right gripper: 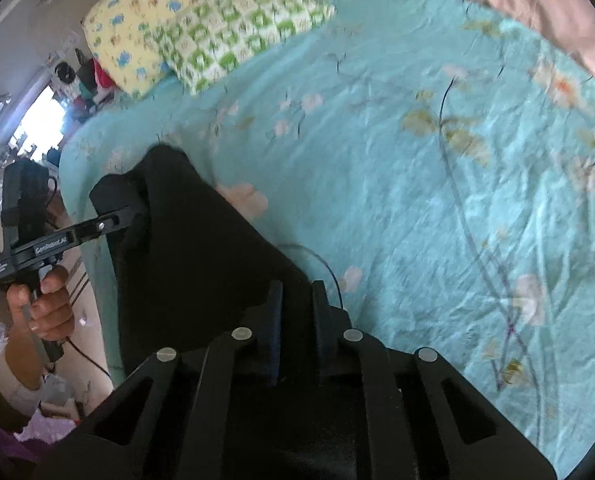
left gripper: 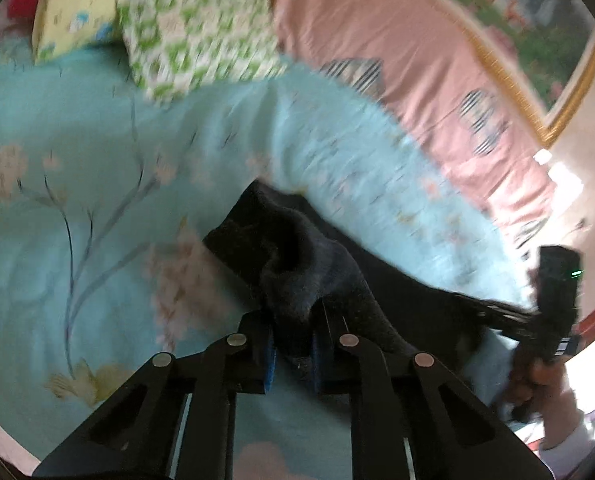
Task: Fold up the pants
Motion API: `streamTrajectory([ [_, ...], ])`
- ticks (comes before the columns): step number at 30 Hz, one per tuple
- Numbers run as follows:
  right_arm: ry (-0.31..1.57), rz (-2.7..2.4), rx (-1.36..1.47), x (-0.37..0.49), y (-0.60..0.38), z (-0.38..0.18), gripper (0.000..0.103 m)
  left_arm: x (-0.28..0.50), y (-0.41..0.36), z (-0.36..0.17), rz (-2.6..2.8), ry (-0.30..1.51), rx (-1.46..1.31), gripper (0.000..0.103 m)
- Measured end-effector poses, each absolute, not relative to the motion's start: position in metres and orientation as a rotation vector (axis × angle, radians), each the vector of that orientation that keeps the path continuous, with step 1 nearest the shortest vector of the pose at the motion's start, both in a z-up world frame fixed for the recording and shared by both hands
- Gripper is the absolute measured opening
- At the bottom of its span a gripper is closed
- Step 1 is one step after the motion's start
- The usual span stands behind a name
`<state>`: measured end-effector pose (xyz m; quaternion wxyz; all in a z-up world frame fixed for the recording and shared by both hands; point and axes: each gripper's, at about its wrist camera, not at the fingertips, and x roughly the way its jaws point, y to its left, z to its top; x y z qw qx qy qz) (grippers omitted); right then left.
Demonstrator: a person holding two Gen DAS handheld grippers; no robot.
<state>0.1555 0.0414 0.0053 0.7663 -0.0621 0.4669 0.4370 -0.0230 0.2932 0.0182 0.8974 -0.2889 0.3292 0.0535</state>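
Observation:
The black pants [left gripper: 297, 264] hang stretched above a light-blue flowered bedsheet [left gripper: 77, 240]. My left gripper [left gripper: 293, 340] is shut on one bunched end of the pants. In the right wrist view the pants [right gripper: 193, 240] spread as a dark sheet from the left gripper [right gripper: 131, 210] at the far left down to my right gripper [right gripper: 295, 300], which is shut on their near edge. In the left wrist view the right gripper [left gripper: 537, 312] shows at the far right, holding the taut fabric.
Two pillows, yellow [right gripper: 133, 20] and green-checked [right gripper: 237, 36], lie at the head of the bed. A pink quilt [left gripper: 397, 52] lies along the far side. The bed's left edge [right gripper: 97, 280] drops to a cluttered floor with a cable [right gripper: 89, 356].

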Motion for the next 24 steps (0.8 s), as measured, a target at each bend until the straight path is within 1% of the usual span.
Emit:
streamTrajectory([
  [4,0.888,0.92,-0.037,0.152,0.029,0.04,0.013,-0.051,0.293,0.062,0.065,0.536,-0.591,0.012],
  [7,0.832,0.916,0.028,0.152,0.033,0.051,0.013,-0.066,0.296,0.075,0.057,0.491,-0.569,0.012],
  [10,0.839,0.926,0.022,0.15,0.058,0.043,0.013,-0.067,0.311,0.063,0.112,0.522,-0.553,0.012],
  [15,0.905,0.937,0.004,0.151,0.091,0.01,0.013,-0.058,0.361,0.012,0.143,0.626,-0.654,0.013],
  [18,0.952,0.933,-0.007,0.151,0.103,-0.006,0.014,-0.05,0.374,-0.008,0.149,0.693,-0.651,0.015],
  [19,0.959,0.922,-0.009,0.151,0.105,-0.008,0.019,-0.049,0.374,-0.011,0.163,0.71,-0.628,0.019],
  [20,0.966,0.905,-0.005,0.15,0.104,-0.009,0.024,-0.049,0.372,-0.013,0.173,0.718,-0.606,0.02],
  [21,0.967,0.899,0.002,0.148,0.102,-0.009,0.028,-0.05,0.37,-0.012,0.185,0.724,-0.588,0.026],
  [22,0.964,0.894,0.01,0.146,0.099,-0.007,0.038,-0.052,0.369,-0.011,0.205,0.726,-0.572,0.033],
  [23,0.952,0.892,0.024,0.143,0.092,-0.002,0.043,-0.057,0.367,-0.01,0.218,0.723,-0.562,0.036],
  [24,0.945,0.893,0.031,0.14,0.087,0.001,0.043,-0.062,0.365,-0.006,0.24,0.711,-0.55,0.041],
])
